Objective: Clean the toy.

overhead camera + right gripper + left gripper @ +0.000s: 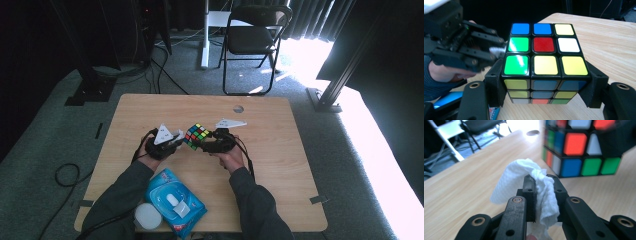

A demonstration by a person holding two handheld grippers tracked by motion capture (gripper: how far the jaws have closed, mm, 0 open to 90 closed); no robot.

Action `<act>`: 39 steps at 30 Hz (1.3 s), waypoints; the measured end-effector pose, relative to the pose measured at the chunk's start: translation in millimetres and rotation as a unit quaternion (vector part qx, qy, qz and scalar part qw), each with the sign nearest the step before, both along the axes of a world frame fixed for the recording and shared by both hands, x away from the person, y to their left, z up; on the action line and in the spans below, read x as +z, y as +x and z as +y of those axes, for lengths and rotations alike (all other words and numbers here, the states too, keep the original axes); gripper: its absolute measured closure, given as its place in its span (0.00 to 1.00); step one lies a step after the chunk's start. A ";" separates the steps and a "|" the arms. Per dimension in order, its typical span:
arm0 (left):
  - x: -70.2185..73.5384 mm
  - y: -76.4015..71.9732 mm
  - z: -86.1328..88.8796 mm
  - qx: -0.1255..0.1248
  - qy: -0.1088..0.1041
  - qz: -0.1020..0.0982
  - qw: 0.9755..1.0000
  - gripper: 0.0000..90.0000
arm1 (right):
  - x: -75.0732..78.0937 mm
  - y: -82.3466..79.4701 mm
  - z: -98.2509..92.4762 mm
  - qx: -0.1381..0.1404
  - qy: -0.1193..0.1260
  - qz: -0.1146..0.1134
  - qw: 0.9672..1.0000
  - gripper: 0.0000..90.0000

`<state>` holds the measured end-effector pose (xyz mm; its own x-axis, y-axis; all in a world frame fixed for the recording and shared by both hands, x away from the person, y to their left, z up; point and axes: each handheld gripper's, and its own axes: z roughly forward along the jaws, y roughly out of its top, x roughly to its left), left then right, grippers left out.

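Rubik's cube (543, 62) sits clamped between the right gripper (544, 85) jaws, held just above the worktop (280, 145). Left gripper (541, 195) jaws are clenched on a crumpled white wipe (534, 185), with the cube directly ahead of them and close. The wipe-bearing left hand (150, 159) is therefore positioned to reach the cube's near face. A blue wipes pack (175, 202) lies near the worktop's front edge.

Multicoloured cube (544, 53), white wipe (524, 180), black tongs (544, 190)
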<state>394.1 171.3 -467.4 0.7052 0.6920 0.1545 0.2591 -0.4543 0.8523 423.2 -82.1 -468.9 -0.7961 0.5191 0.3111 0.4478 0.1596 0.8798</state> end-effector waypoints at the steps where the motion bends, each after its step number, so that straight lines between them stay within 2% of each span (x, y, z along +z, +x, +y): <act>1: 0.0 0.0 0.0 0.000 0.000 0.000 1.000 0.88 | 0.0 0.0 0.0 0.000 0.000 0.000 1.000 0.38; 6: 6.3 1.7 6.8 0.013 -0.003 -0.006 1.000 0.87 | -6.0 -0.8 4.3 0.000 -0.019 -0.002 1.000 0.38; 12: 7.6 2.7 12.9 0.028 -0.003 -0.004 1.000 0.87 | -8.8 -1.6 7.6 -0.001 -0.043 -0.011 0.999 0.38; 14: 7.0 2.9 15.1 0.033 0.000 -0.003 0.999 0.87 | -11.9 -1.9 9.4 -0.002 -0.063 -0.021 0.998 0.38; 16: 6.2 3.1 16.6 0.038 0.001 -0.002 0.999 0.87 | -12.7 -2.1 10.0 -0.004 -0.069 -0.022 0.997 0.38; 17: 4.9 3.3 18.6 0.043 0.001 0.000 0.999 0.87 | -15.7 -2.4 12.1 -0.006 -0.088 -0.029 0.996 0.38; 19: 4.2 3.4 19.5 0.045 0.002 0.001 0.999 0.87 | -16.8 -2.6 12.7 -0.007 -0.095 -0.031 0.995 0.38; 21: 1.5 3.6 20.8 0.053 0.009 0.001 0.999 0.87 | -21.3 -3.9 14.3 -0.005 -0.114 -0.039 0.993 0.38; 27: -5.5 5.1 28.2 0.071 0.014 0.009 0.997 0.87 | -27.7 -2.3 10.9 -0.011 -0.118 -0.037 0.992 0.38; 30: -9.3 6.4 31.5 0.080 0.017 0.013 0.997 0.87 | -31.5 -1.7 9.0 -0.018 -0.134 -0.039 0.990 0.38; 39: -16.9 8.2 35.8 0.092 0.018 0.024 0.995 0.86 | -44.5 1.2 6.4 -0.030 -0.148 -0.027 0.988 0.38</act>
